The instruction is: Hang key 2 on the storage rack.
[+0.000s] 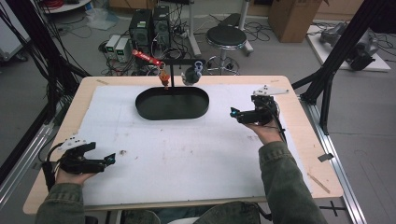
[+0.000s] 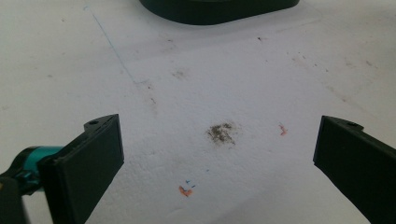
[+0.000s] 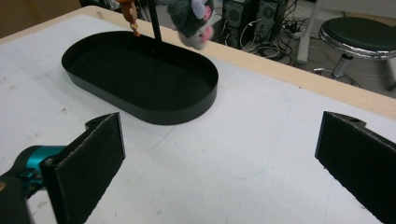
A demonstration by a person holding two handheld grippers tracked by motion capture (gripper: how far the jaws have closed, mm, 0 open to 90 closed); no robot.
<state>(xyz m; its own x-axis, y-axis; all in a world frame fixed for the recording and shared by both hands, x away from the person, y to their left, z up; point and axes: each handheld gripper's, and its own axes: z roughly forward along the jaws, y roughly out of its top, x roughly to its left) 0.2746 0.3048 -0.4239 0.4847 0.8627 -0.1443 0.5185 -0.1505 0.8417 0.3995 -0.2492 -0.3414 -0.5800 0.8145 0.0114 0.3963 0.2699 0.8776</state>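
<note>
Nearest the high camera, the person's green sleeves (image 1: pixel 285 182) come in from the bottom edge, each hand holding a gripper over the white sheet (image 1: pixel 187 154). The left gripper (image 1: pixel 109 160) sits low near the table's front left, jaws wide apart and holding nothing. The right gripper (image 1: pixel 233 113), jaws likewise spread, is just right of the black oval tray (image 1: pixel 140 105), which is empty. A grey plush toy (image 3: pixel 189 18) and a small orange figure (image 3: pixel 130 14) hang from a stand over the tray's far rim
</note>
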